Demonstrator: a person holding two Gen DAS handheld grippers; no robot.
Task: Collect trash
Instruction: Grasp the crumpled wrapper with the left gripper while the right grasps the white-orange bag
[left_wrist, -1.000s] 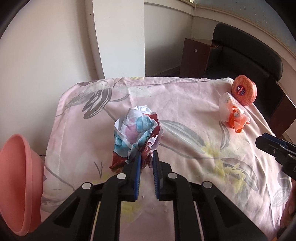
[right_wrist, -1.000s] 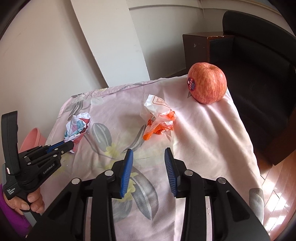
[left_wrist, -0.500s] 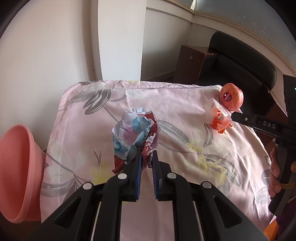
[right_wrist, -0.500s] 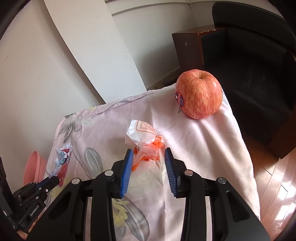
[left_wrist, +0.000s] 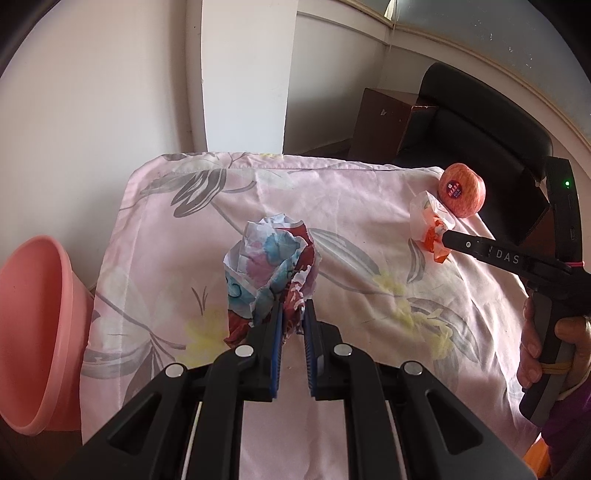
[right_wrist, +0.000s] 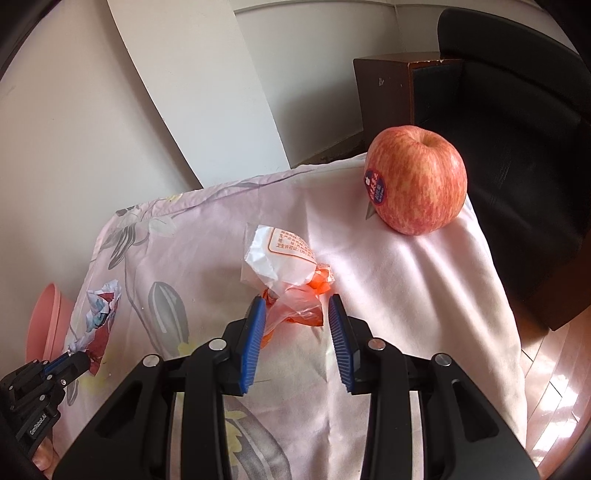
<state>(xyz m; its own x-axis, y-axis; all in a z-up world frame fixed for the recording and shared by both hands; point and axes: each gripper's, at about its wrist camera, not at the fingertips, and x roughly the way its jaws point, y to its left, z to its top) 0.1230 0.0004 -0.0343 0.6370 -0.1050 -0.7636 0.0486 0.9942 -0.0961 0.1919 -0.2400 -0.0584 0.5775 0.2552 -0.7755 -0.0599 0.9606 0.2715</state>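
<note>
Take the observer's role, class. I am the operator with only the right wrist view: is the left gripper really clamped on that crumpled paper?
Observer: Yes; the left gripper pads pinch the crumpled paper at its lower edge.
Operator: How does the pink basin sit?
Observer: The pink basin stands beside the floral cloth, at its left edge, mouth turned toward it.
Operator: Anything on my gripper's body?
Observer: A green light glows on the right gripper, on its upright rear part.

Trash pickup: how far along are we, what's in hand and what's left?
Nothing shows as binned yet; the pink basin looks empty. The left gripper is shut on the crumpled paper. The right gripper is open astride the plastic wrapper, not yet gripping. Left: close on it, then drop both. The apple isn't trash.
</note>
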